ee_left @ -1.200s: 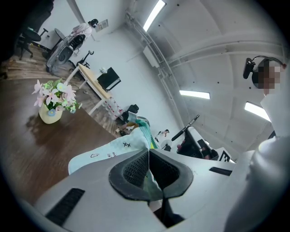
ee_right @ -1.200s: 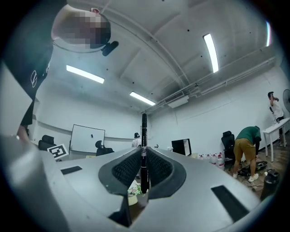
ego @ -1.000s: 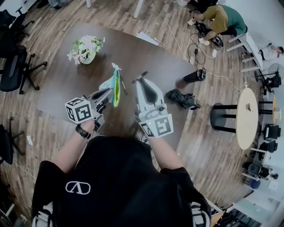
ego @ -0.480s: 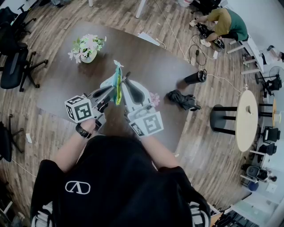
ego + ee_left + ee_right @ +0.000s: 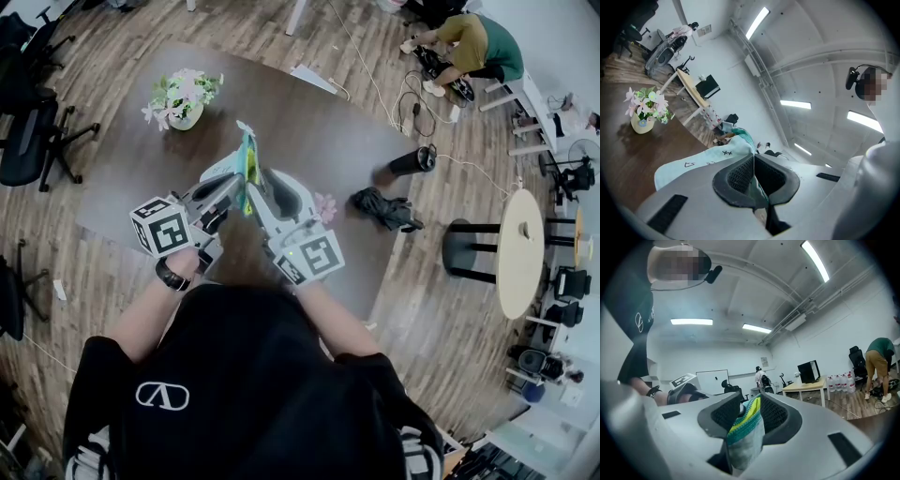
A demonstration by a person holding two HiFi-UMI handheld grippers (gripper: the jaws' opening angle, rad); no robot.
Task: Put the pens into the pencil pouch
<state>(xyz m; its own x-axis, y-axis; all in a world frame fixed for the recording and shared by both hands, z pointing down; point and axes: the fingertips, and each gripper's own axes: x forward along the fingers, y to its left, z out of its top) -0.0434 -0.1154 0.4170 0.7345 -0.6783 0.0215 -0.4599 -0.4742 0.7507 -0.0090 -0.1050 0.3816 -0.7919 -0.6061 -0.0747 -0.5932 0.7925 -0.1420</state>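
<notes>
Above the dark table (image 5: 309, 131), the pale blue pencil pouch (image 5: 248, 161) stands on edge, its yellow and teal rim up. My left gripper (image 5: 234, 186) is shut on its fabric; in the left gripper view the pads of that gripper (image 5: 753, 161) pinch the pouch (image 5: 701, 161). My right gripper (image 5: 260, 183) meets the pouch from the right. Its jaws are opening, with the striped rim (image 5: 749, 425) between the pads of the right gripper (image 5: 747, 406). A small dark round tip shows beside the fabric. No whole pen is in view.
A vase of flowers (image 5: 183, 103) stands at the table's far left. On the right lie a pink item (image 5: 325, 206), a black cloth (image 5: 384, 208) and a black cylinder (image 5: 411, 162). Office chairs (image 5: 33, 141) stand to the left. A person (image 5: 473, 42) crouches far right.
My right gripper swung left and came against the pouch's rim. The thin dark pen seen beside the pouch a second ago is out of sight. The left gripper lifted the pouch slightly.
</notes>
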